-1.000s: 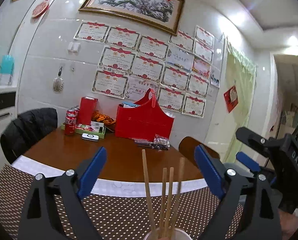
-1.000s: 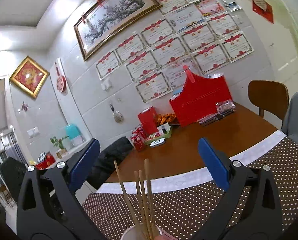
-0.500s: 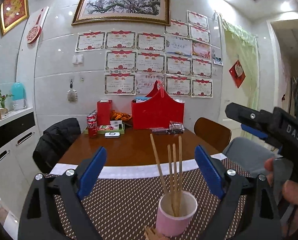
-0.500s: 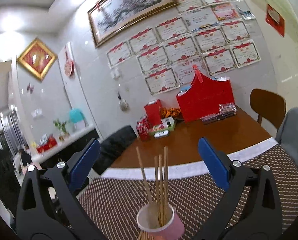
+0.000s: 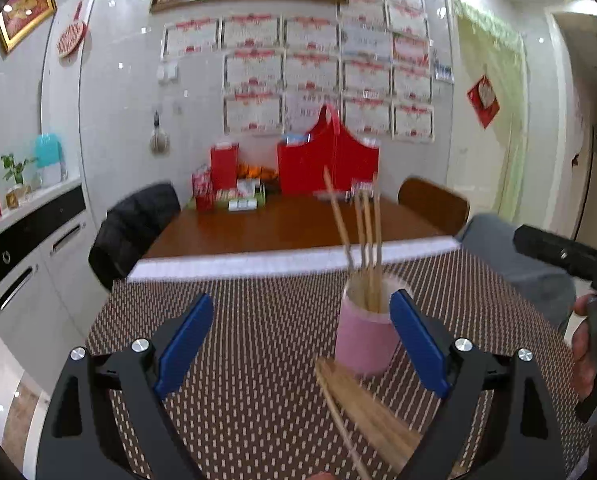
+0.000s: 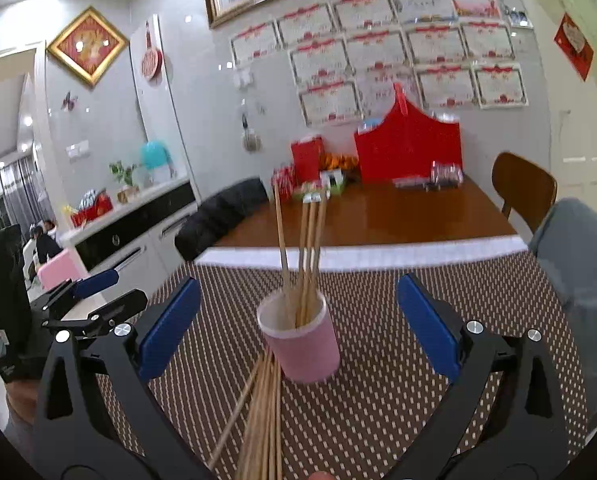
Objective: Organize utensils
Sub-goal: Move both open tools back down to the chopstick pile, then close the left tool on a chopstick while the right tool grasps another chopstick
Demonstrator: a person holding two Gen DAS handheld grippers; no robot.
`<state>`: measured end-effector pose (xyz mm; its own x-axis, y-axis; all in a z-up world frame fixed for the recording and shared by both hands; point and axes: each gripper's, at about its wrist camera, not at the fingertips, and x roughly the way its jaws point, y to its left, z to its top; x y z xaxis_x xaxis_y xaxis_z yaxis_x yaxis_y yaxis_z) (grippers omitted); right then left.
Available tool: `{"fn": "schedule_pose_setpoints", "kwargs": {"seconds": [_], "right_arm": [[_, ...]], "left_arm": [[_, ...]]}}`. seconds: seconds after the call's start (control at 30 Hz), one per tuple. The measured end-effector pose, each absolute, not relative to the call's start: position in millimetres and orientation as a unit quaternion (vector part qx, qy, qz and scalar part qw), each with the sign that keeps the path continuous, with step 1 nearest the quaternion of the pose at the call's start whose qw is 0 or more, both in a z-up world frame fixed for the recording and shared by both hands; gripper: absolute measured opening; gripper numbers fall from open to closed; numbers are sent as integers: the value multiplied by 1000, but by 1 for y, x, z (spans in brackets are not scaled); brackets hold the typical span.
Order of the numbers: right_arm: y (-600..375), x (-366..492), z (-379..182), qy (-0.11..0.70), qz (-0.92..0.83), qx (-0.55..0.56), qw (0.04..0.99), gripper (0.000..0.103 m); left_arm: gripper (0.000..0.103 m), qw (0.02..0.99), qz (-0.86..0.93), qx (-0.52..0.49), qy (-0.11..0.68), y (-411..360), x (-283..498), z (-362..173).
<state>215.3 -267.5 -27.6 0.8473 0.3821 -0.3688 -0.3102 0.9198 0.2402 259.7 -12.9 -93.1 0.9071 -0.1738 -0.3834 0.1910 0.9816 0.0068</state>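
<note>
Chopsticks (image 6: 264, 412): loose bundle on mat, long axis toward pink cup (image 6: 302, 342); centred under right gripper (image 6: 298, 324), both grippers spread, empty.

White tiled wall (image 5: 118, 120) hung with framed certificates (image 5: 254, 68); wooden table (image 5: 282, 224), brown chair (image 5: 434, 204).

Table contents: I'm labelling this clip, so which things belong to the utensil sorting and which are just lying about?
Job:
pink cup
chopsticks standing in it
loose chopsticks on the dotted mat

Lying about:
red gift bag
red box
wooden chair
</note>
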Motion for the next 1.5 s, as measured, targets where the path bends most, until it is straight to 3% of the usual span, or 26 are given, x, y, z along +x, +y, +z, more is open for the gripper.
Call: {"fn": "schedule_pose_setpoints", "kwargs": {"seconds": [0.33, 0.57, 0.83, 1.5], "right_arm": [[-264, 237, -96, 310, 196, 82, 927, 97], [-261, 247, -122, 369, 182, 57, 910, 97], [-216, 250, -171, 462, 199, -70, 862, 97], [-191, 260, -192, 455, 187, -116, 863, 97]], "left_arm": [[88, 931, -97, 56, 348, -31, 280, -190], [88, 904, -95, 91, 406, -41, 290, -231], [89, 896, -93, 129, 414, -43, 293, -243], [89, 897, -79, 117, 420, -29, 302, -243]]}}
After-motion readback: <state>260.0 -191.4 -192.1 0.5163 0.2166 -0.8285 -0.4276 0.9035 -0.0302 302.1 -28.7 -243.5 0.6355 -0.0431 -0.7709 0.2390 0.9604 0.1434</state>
